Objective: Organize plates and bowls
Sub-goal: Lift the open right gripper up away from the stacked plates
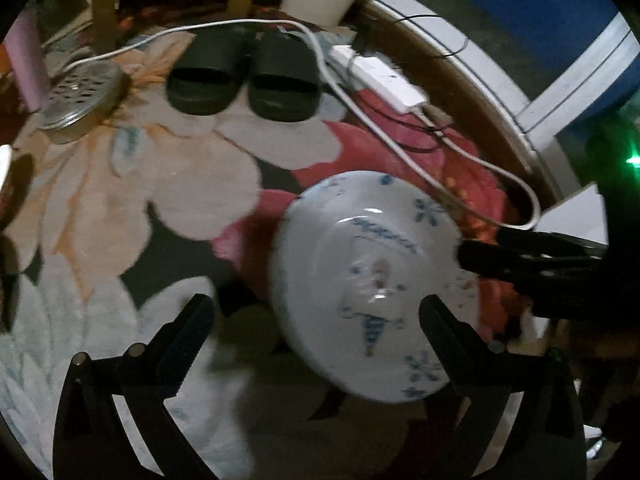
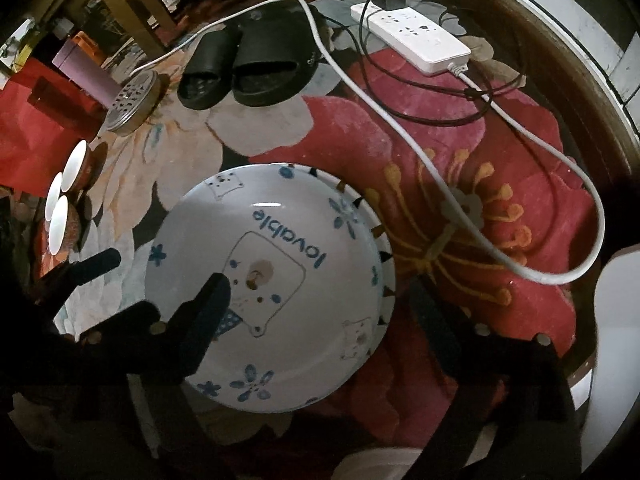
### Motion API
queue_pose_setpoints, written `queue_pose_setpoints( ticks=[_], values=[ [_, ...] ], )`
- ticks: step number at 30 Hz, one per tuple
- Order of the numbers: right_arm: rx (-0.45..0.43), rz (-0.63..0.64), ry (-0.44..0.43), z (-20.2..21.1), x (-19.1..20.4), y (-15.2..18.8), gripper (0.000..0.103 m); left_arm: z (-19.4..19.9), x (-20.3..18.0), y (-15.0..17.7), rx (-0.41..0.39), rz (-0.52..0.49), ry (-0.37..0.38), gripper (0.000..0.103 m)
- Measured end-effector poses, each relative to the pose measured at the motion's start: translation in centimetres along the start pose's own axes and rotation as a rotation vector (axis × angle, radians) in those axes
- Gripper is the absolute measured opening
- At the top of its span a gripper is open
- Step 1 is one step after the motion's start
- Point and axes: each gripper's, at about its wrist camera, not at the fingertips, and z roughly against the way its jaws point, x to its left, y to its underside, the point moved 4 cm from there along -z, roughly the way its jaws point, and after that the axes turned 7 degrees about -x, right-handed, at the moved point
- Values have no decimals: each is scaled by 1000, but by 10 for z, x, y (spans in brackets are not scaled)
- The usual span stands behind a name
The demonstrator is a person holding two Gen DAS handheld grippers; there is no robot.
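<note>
A white plate (image 2: 280,280) with blue flowers and the word "lovable" lies on a flowered rug; a second plate's rim (image 2: 386,256) shows under its right edge. It also shows in the left wrist view (image 1: 372,280). My right gripper (image 2: 320,312) is open, its fingers either side of the plate's right half. My left gripper (image 1: 316,320) is open just above the rug, beside the plate's left edge. Three small white-lined cups (image 2: 64,196) stand at the left.
Black slippers (image 2: 244,68), a white power strip (image 2: 416,36) with cables, a perforated metal lid (image 2: 132,100) and a pink cylinder (image 2: 86,72) lie on the rug. Wooden chair legs (image 2: 132,0) stand behind. A wooden rim (image 2: 592,80) bounds the right.
</note>
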Motion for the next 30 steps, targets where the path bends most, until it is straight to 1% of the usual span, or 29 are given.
queue_pose_setpoints(
  ticks=[3, 9, 30],
  values=[
    [7, 0, -5, 0, 5, 3, 94, 1, 16, 2, 4, 25, -36, 102],
    [16, -24, -7, 2, 8, 9, 97, 4, 39, 4, -9, 56, -74, 102],
    [26, -1, -12, -6, 28, 13, 97, 17, 65, 13, -11, 86, -115, 102]
  ],
)
